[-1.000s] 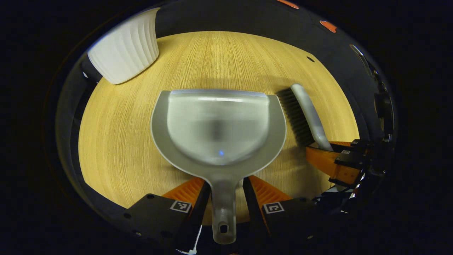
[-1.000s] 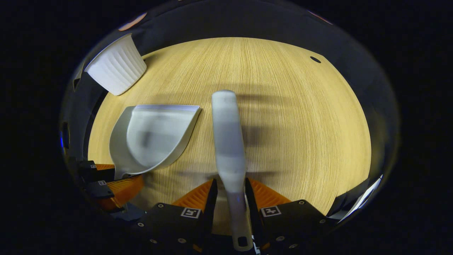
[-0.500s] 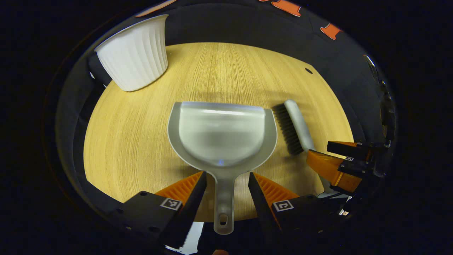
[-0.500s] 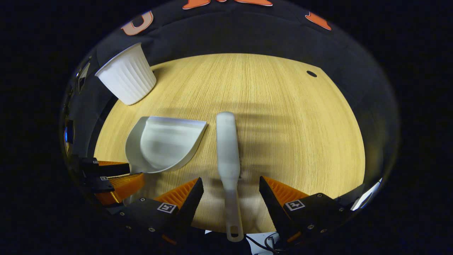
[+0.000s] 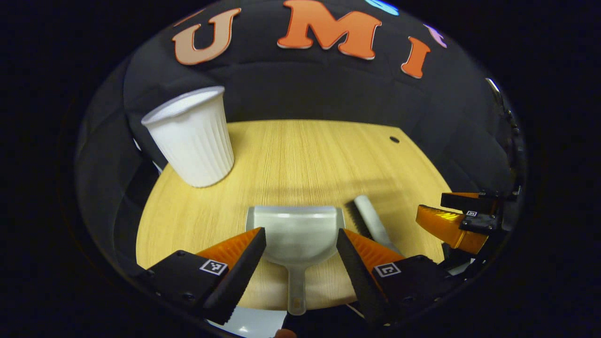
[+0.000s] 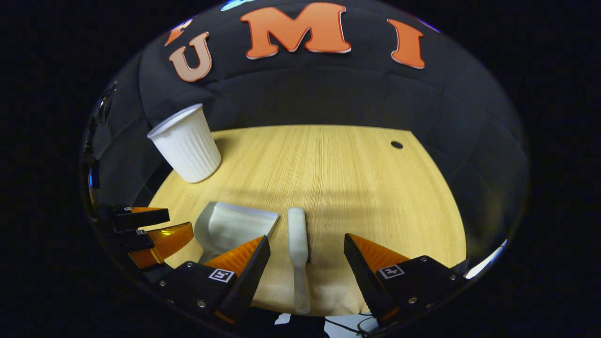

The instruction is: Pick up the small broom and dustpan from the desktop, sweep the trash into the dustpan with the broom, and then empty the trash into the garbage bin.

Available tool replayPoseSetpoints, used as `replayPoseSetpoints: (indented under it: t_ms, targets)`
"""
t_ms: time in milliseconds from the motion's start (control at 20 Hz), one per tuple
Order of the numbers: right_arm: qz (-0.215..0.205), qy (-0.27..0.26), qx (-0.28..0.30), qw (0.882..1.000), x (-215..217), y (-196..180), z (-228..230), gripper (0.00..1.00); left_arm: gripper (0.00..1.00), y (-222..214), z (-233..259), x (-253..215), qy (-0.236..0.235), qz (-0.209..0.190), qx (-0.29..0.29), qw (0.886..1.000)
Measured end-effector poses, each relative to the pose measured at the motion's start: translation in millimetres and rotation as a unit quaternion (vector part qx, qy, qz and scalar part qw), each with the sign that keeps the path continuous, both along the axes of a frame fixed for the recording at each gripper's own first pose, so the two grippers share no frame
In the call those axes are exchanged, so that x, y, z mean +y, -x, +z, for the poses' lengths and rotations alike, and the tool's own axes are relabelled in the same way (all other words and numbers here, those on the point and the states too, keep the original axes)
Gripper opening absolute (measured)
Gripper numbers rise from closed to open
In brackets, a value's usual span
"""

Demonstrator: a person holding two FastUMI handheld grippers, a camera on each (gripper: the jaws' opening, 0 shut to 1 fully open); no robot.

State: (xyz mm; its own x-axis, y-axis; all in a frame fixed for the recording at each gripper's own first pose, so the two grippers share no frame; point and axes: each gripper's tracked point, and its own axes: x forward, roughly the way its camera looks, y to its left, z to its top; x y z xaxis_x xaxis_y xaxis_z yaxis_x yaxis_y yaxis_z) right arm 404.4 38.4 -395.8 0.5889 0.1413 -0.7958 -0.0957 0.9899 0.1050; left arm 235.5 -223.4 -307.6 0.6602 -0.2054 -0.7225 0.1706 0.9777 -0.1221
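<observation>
The grey dustpan lies flat on the wooden table, its handle pointing back between the fingers of my left gripper. That gripper is open and holds nothing. Just right of the pan lies the small broom, bristles toward the pan. In the right gripper view the broom rests on the table with its handle toward me, in the gap of my open right gripper, untouched. The dustpan sits to its left. The white ribbed garbage bin stands upright at the table's far left corner.
The other gripper hangs open at the right of the left gripper view, and at the left of the right gripper view. A small round hole marks the table's far right. The near table edge lies under both handles.
Both grippers have let go, the left of the dustpan handle and the right of the broom handle, then drawn back and tilted up. Pan and broom stay on the table.
</observation>
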Motion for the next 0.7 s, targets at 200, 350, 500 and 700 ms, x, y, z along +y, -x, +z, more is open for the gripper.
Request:
replayPoseSetpoints:
  t_ms: [200, 350, 500, 700]
  targets:
    - [-0.008, 0.007, -0.107, 0.994, -20, -15, 61, 0.95, 0.98, -10, 25, 20, -0.003, 0.014, -0.124, 0.992]
    - [-0.018, -0.009, -0.151, 0.988, -27, -21, 110, 0.95, 0.96, -11, 48, 32, 0.003, 0.024, -0.195, 0.981]
    - [-0.027, -0.017, -0.209, 0.977, -29, -29, 168, 0.94, 0.96, -11, 57, 32, 0.01, 0.036, -0.244, 0.969]
    - [-0.022, -0.002, -0.306, 0.952, -31, -27, 236, 0.94, 0.95, -3, 97, 31, 0.012, 0.056, -0.324, 0.944]
